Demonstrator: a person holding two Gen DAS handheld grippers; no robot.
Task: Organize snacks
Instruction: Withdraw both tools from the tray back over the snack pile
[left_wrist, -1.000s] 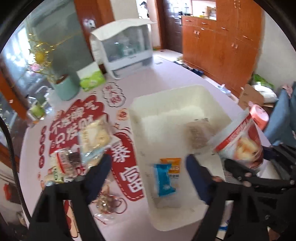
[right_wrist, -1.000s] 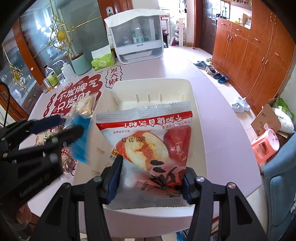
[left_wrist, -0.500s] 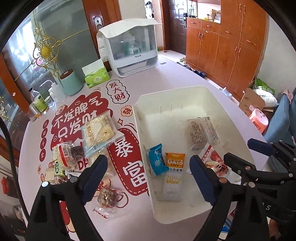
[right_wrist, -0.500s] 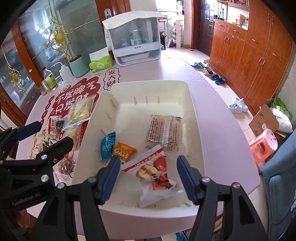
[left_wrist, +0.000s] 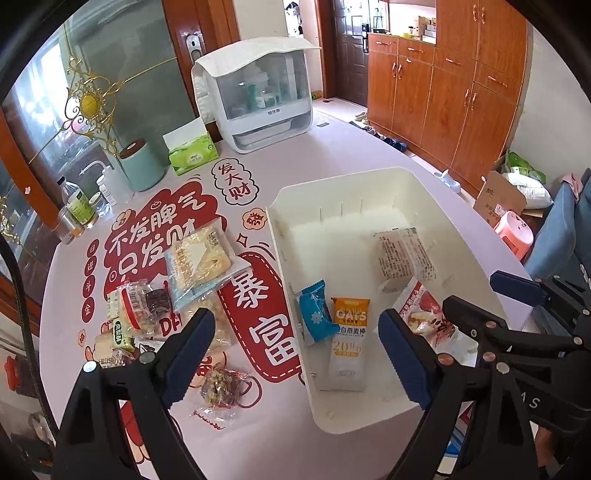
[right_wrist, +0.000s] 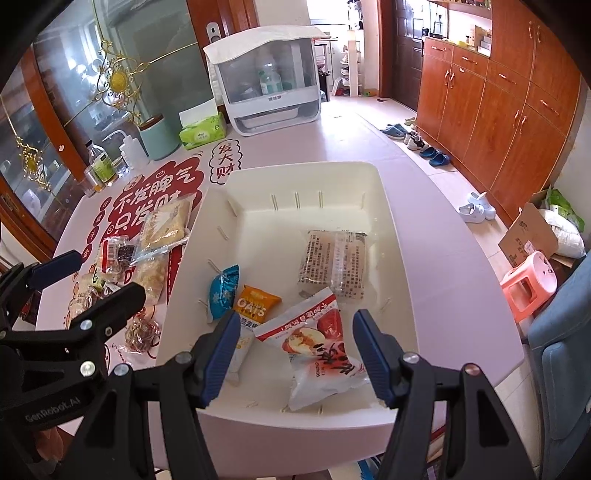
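Reaching next for the loose snacks (left_wrist: 192, 273) lying ahead and left of the empty, spread left tongs (left_wrist: 295, 354) suits best, while the right tongs (right_wrist: 295, 354), also released, hover over the red apple packet (right_wrist: 317, 350) inside the bin (right_wrist: 402, 258) on the counter (left_wrist: 258, 435).

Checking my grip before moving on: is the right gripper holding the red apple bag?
No, the right gripper is open, and the apple bag lies loose in the white bin.
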